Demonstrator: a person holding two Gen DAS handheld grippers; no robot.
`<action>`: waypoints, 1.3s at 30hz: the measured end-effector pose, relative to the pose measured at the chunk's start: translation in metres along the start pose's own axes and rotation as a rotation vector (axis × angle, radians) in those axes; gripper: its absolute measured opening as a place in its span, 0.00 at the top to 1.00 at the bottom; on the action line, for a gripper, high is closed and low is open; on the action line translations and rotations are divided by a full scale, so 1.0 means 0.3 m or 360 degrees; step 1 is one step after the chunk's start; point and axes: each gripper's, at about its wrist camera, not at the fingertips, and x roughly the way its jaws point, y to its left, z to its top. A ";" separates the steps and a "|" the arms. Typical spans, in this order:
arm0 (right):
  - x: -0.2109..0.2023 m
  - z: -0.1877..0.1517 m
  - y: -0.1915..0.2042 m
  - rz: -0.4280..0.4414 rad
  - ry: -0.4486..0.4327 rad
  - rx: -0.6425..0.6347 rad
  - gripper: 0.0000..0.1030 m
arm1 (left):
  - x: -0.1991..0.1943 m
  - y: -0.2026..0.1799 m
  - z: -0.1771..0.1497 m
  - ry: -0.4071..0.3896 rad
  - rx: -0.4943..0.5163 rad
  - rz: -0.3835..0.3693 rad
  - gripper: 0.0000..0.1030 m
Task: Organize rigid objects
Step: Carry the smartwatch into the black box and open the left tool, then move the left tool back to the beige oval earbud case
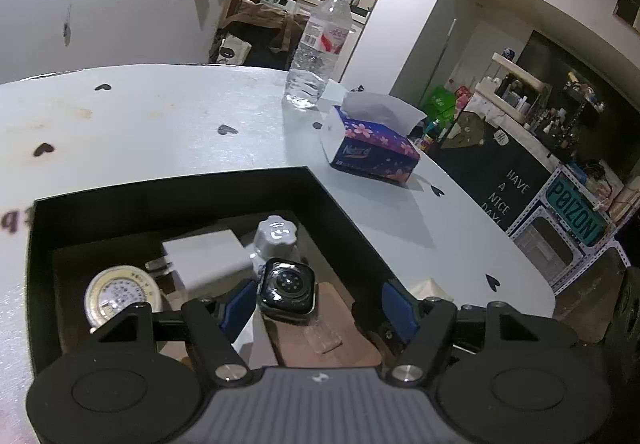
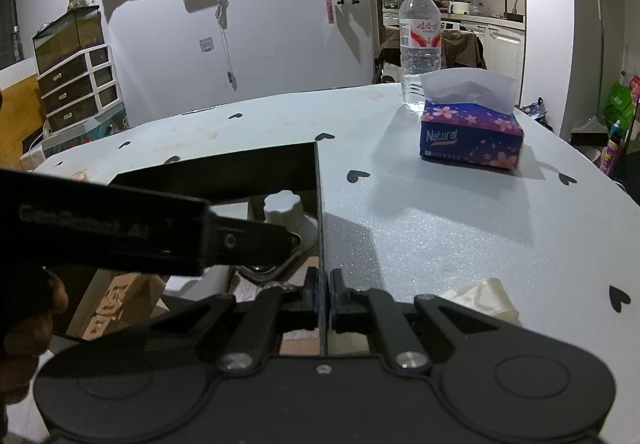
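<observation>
"Natural" is read in white letters on the purple flowered tissue box [image 2: 471, 138]. On the black board [image 1: 505, 180] past the table, "HAVE A NICE DAY" is chalked in white. "POIZON" is spelled out on a green plate [image 1: 575, 213] beside it. Red characters are seen on the water bottle [image 2: 420, 36] label, not legible.

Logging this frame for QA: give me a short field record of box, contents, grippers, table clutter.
box: black box on white table, open top
contents: smartwatch face down, white charger, round tin, white flower-lid jar
left gripper: open, over smartwatch
right gripper: shut on box wall
table clutter: tissue box, water bottle
</observation>
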 end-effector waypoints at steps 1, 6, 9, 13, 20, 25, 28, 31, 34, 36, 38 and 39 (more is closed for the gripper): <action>-0.001 -0.001 0.000 0.0000 0.0000 0.0001 0.95 | -0.007 0.003 -0.001 -0.0004 -0.0006 0.0000 0.32; 0.000 0.000 0.000 -0.0001 0.0000 0.0002 0.95 | -0.051 0.013 -0.010 -0.0025 0.0028 0.0013 0.32; 0.000 0.000 0.000 -0.0001 -0.0001 0.0003 0.95 | -0.088 0.015 -0.016 -0.0054 0.0061 0.0028 0.30; 0.000 -0.001 -0.001 -0.0001 -0.0001 0.0002 0.95 | -0.148 0.010 -0.026 -0.0109 0.0116 0.0041 0.25; -0.001 -0.001 -0.002 0.0000 -0.0001 0.0003 0.95 | -0.256 0.004 -0.068 -0.0176 0.0184 0.0042 0.13; -0.001 -0.001 -0.002 0.0000 -0.0001 0.0002 0.95 | -0.329 0.027 -0.108 -0.0231 0.0206 0.0126 0.03; -0.001 -0.001 -0.002 0.0000 -0.0002 0.0002 0.95 | -0.373 0.054 -0.127 -0.0276 0.0212 0.0208 0.00; 0.000 -0.001 -0.002 0.0000 -0.0001 0.0003 0.95 | -0.421 0.096 -0.146 -0.0319 0.0184 0.0281 0.00; 0.000 -0.001 -0.002 0.0001 0.0000 0.0003 0.95 | -0.466 0.153 -0.158 -0.0377 0.0152 0.0352 0.00; 0.000 -0.002 -0.002 0.0000 -0.0003 0.0004 0.95 | -0.491 0.199 -0.163 -0.0417 0.0130 0.0415 0.00; -0.001 -0.002 -0.003 0.0001 -0.0006 0.0007 0.95 | -0.508 0.243 -0.167 -0.0446 0.0113 0.0510 0.00; 0.000 -0.002 -0.004 0.0002 -0.0009 0.0008 0.95 | -0.515 0.266 -0.169 -0.0472 0.0113 0.0555 0.00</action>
